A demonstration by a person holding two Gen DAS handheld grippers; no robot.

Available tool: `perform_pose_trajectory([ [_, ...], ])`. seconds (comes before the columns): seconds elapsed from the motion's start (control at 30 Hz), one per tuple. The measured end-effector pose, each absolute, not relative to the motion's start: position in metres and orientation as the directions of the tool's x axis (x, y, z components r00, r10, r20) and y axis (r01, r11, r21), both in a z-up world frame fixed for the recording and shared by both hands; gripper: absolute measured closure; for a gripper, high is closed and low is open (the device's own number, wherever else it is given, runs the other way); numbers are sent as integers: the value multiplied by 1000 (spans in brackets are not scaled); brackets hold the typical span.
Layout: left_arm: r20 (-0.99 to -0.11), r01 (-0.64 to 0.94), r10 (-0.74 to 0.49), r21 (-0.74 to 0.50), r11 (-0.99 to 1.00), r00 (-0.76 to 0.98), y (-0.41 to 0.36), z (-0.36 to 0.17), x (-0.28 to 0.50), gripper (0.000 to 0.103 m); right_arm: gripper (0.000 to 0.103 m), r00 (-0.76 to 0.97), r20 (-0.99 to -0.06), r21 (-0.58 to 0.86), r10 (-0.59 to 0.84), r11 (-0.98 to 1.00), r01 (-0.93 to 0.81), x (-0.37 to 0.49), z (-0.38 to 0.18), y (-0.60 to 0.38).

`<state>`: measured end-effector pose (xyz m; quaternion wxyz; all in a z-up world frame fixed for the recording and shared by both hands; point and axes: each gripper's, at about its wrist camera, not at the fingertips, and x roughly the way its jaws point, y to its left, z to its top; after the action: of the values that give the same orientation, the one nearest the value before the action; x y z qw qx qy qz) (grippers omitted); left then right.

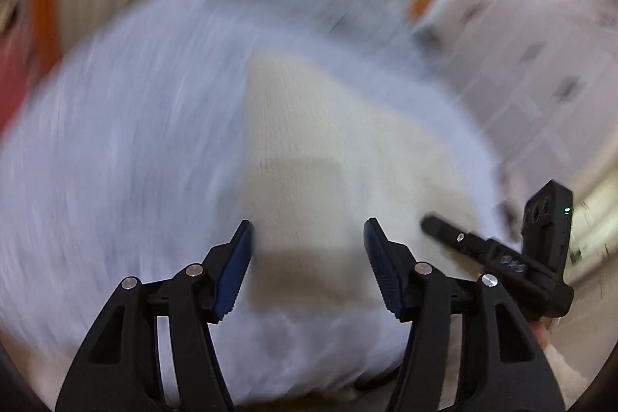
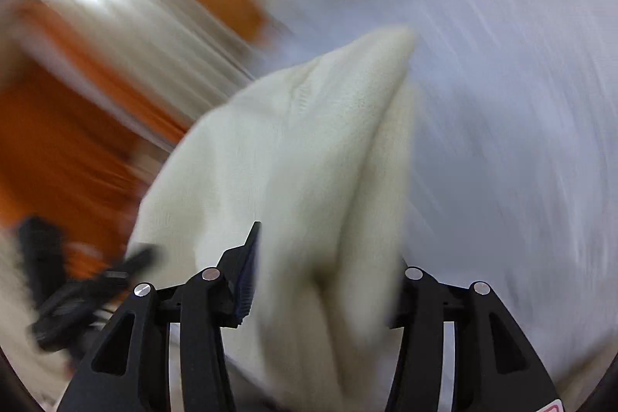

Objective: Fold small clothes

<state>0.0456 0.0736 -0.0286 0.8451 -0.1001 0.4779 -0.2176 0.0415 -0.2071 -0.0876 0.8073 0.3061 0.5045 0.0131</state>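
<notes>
Only the right wrist view shows the cream garment [image 2: 293, 157] draping over the right gripper [image 2: 328, 273].

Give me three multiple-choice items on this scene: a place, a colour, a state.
1. Where is the cream cloth in the right wrist view? A) between the right gripper's fingers B) on a chair C) in a basket
2. The left gripper's pads are: A) red B) blue C) yellow
3. The left gripper is: A) shut on the cloth B) shut empty C) open
Answers: 1A, cloth bunches between its fingers; 2B, ribbed blue faces show; 3C, a wide gap separates the pads.
</notes>
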Motion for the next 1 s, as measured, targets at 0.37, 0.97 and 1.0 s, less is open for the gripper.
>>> perform_pose_trajectory([
  [0.37, -778, 75, -468, -484, 872, 420, 92, -81, 85, 7, 22, 524, -778, 547, 347, 785, 291, 71, -93, -243],
  [0.97, -723, 173, -477, -456, 873, 500, 78, -50, 135, 34, 50, 537, -781, 438, 319, 893, 108, 152, -78, -202],
  [1.0, -779, 165, -412, -381, 910, 473, 69, -72, 141, 33, 48, 463, -846, 390, 265, 900, 197, 160, -108, -211],
])
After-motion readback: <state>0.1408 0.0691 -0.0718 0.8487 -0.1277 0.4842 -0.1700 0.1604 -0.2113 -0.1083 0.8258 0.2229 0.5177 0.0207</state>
